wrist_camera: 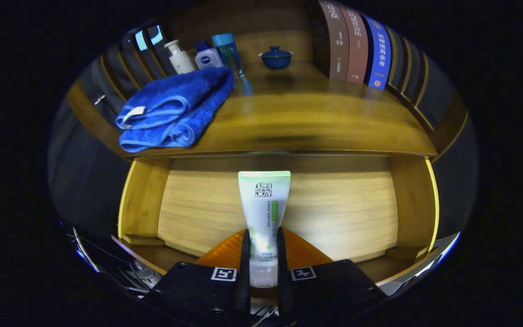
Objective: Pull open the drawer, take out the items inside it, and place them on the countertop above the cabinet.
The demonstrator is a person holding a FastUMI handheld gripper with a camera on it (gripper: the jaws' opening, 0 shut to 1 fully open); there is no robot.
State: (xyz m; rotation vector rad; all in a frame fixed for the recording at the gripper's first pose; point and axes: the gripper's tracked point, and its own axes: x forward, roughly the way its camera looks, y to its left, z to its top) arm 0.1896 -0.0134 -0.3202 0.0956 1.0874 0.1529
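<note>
The gripper clamps the tube by its cap end over the open drawer. Risk: the tube's upper end may strike the countertop edge during lifting and slip free.

- We had the gripper pointing forward and level, both fingers reaching ahead from the bottom of the gripper view.
- Fingers were nearly parallel, closed in to a narrow gap.
- Both inner faces pressed on the lower body of the tube, one finger per side, so we had a firm two-sided clamp.
- Tube stood upright in the grip, cap end down between the fingers, crimped end well beyond the tips.
</note>
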